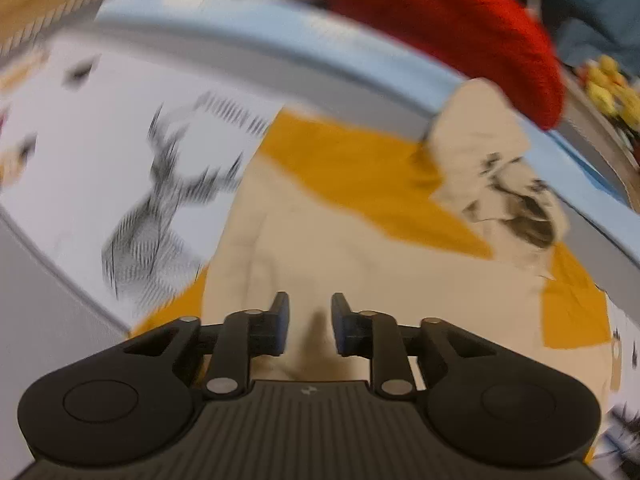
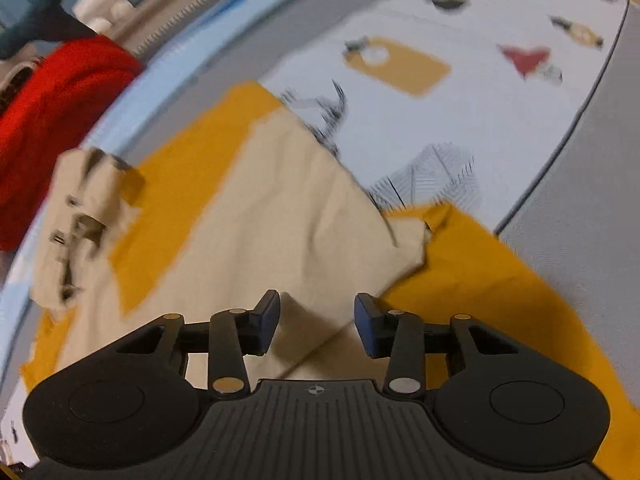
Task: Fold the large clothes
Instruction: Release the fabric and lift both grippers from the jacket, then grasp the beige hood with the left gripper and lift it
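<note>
Left gripper (image 1: 310, 322): jaws a little apart, nothing pinched, only tan cloth (image 1: 320, 248) lying below and ahead. Right gripper (image 2: 316, 322): jaws wider apart, also holding nothing, above a fold of the same tan cloth (image 2: 288, 208). Yellow parts (image 2: 480, 264) out to its right and ahead on its left. Printed sheet (image 2: 480, 112) under the cloth, farther ahead. Red thing (image 1: 460, 24) far ahead of the left gripper, blurry.
</note>
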`<state>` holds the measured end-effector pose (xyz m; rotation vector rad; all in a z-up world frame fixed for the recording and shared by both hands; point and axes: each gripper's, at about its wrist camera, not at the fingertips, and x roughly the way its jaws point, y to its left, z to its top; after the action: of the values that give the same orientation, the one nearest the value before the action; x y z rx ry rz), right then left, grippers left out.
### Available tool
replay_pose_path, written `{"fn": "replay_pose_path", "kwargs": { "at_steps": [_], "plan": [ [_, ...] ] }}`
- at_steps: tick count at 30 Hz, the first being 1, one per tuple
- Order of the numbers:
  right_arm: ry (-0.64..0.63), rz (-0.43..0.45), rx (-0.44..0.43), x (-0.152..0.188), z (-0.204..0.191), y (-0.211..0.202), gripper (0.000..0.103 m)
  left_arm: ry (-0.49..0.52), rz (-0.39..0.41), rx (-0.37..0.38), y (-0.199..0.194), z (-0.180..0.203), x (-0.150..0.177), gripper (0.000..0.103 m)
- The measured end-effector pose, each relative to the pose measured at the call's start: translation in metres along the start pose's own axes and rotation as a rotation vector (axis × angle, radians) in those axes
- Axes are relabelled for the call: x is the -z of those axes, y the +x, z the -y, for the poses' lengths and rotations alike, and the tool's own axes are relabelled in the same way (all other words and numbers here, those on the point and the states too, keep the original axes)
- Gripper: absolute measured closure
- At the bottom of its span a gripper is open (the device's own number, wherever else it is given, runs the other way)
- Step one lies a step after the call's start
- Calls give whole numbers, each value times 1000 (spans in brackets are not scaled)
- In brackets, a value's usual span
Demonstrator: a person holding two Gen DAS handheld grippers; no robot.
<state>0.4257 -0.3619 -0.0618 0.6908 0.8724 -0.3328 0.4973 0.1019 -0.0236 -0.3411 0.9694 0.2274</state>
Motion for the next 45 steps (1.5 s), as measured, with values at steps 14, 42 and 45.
{"fn": "replay_pose_path", "kwargs": {
  "at_steps": [14,42,45],
  "plan": [
    [-391,357,-58,-5,-18,-119,51,193,119,-19,-47,57,32,67],
    [-622,270,-11,1,-42,-93,33,327,318,57,1,142,-21,32],
    [-603,245,-14,-4,-39,-88,33,335,312,34,31,176,-59,32]
  ]
}}
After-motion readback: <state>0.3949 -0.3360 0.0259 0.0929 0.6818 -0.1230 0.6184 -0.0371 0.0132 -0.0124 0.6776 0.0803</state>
